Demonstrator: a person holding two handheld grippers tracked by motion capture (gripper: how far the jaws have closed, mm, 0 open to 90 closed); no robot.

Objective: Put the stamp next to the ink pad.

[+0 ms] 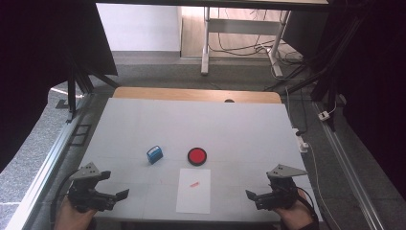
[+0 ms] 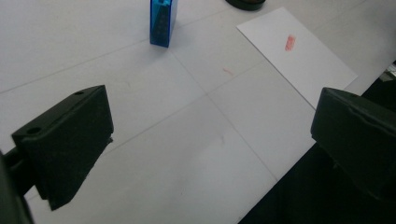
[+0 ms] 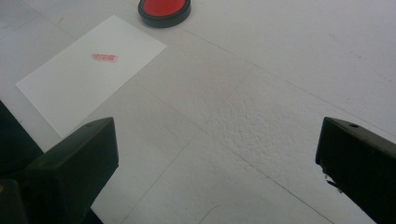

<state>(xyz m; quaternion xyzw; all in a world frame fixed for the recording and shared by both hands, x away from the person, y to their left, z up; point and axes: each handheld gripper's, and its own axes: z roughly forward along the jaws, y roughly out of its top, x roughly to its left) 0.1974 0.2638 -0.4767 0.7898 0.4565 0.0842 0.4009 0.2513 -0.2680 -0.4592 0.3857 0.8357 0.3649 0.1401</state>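
A small blue stamp stands on the white table, left of a round red ink pad in a black case. Below them lies a white paper sheet bearing a red stamped mark. My left gripper rests open at the table's front left corner, held by a hand. My right gripper is open at the front right, nothing between its jaws. The left gripper view has the blue stamp ahead and the sheet to its right. The right gripper view has the ink pad and the sheet.
The white table top has a wooden strip along its far edge. Metal rails run down both sides. Desk legs and cables stand on the floor beyond. A white power strip lies off the table's right edge.
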